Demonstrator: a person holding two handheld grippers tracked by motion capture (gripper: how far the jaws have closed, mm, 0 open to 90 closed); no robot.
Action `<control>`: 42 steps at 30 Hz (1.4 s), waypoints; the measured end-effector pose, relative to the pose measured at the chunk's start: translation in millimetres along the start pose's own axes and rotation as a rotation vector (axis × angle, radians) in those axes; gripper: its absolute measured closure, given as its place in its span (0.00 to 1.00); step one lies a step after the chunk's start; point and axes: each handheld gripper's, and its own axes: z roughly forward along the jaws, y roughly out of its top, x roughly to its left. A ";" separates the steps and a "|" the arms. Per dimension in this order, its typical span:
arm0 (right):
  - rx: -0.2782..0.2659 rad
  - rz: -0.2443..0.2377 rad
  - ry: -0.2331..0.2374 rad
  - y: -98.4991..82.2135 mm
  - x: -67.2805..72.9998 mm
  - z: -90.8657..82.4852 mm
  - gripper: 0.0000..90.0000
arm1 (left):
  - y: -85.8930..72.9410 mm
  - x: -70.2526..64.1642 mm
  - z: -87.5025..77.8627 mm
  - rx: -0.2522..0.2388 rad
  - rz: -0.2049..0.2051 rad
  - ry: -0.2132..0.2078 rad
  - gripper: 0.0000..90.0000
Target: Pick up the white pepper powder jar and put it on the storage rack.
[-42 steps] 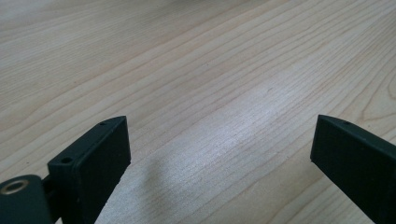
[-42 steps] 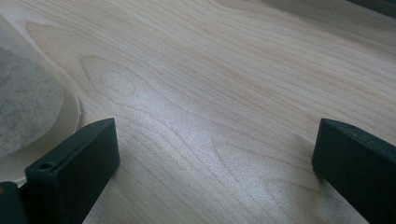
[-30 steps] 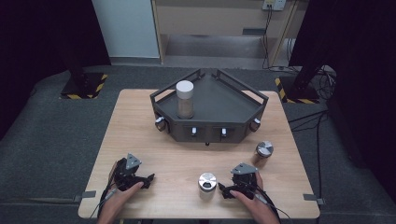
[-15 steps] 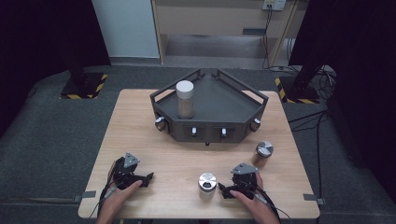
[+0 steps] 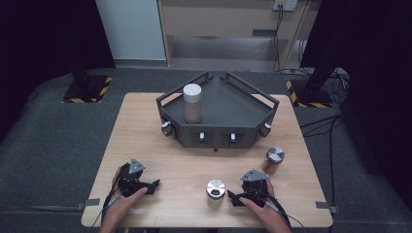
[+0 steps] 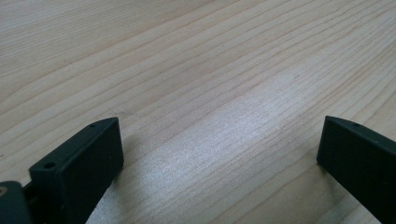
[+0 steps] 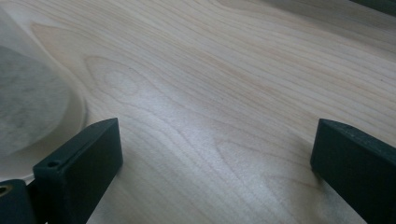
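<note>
Broadly, the table (image 5: 145, 126) carries everything: a pale wooden top on a grey floor. At its far middle sits the tray (image 5: 233, 109), a dark, many-sided piece with a low rail and small knobs along its front wall. On the tray's left part stands the tall jar (image 5: 192, 103), upright, with a white cap.

Two short jars stand on the bare wood. The right jar (image 5: 275, 158) with a metal lid is just off the tray's right front corner. The near jar (image 5: 215, 192), also metal-lidded, is upright near the table's front edge, just beside the right gripper and well apart from the left one.

Next, the left gripper (image 5: 151, 185) lies low on the wood at the front left, held in a hand. Its jaws have just been opening and now stand spread wide, with nothing but wood grain between them in the left gripper view (image 6: 219, 154).

Last, the right gripper (image 5: 232, 198) rests at the front right, jaws likewise spread wide over bare wood (image 7: 215, 158). The near jar's blurred side (image 7: 28, 112) shows beside one jaw; whether they touch I cannot tell.
</note>
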 end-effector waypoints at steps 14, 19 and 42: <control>0.014 -0.033 0.016 2.4 10.1 -32.0 0.03 | 0.6 1.9 0.6 0.000 0.004 -0.004 0.00; 0.018 -0.057 0.031 6.9 15.9 -40.8 0.03 | 0.7 1.9 0.6 0.001 0.004 -0.004 0.00; 0.004 -0.122 0.130 25.5 40.7 -39.4 0.05 | 0.5 1.8 0.6 0.000 0.004 -0.004 0.00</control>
